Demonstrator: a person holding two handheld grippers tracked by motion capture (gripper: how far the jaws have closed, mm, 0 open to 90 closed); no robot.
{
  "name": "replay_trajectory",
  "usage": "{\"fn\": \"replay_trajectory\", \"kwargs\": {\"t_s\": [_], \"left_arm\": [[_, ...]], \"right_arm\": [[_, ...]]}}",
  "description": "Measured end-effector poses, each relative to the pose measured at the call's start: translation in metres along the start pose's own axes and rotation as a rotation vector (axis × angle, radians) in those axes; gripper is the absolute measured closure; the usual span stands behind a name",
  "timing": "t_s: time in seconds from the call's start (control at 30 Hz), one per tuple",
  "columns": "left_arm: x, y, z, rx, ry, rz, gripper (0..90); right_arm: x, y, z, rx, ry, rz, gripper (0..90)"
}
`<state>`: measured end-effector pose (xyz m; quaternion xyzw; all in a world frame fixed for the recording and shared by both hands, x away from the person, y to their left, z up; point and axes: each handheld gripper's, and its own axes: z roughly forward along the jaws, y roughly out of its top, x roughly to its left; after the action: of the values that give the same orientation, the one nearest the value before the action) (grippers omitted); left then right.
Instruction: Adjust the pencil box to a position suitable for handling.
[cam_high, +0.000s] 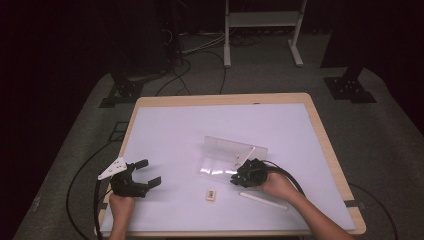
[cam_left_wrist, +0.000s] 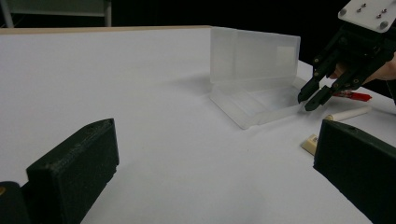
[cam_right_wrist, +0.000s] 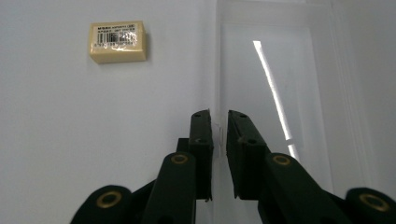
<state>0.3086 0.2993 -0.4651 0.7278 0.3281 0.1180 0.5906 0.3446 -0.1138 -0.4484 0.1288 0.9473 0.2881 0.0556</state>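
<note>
A clear plastic box lies open on the white table sheet, its lid standing upright behind the flat tray. My right gripper points at the tray's near edge. In the right gripper view its jaws stand a narrow gap apart with the tray's thin rim between them, and the right pad is clear of it. My left gripper rests at the table's left with its jaws spread wide and nothing between them. A cream eraser lies in front of the box.
A white stick lies by the right hand, and a small red item lies behind the right gripper. The table has a wooden rim. On the floor beyond it are a white stand and cables.
</note>
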Motion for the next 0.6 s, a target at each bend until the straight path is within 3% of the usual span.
{"fn": "replay_trajectory", "kwargs": {"t_s": [0.6], "left_arm": [[0.0, 0.0, 0.0, 0.0, 0.001, -0.003, 0.0]], "right_arm": [[-0.001, -0.003, -0.034, -0.072, -0.041, 0.052, 62.1]]}}
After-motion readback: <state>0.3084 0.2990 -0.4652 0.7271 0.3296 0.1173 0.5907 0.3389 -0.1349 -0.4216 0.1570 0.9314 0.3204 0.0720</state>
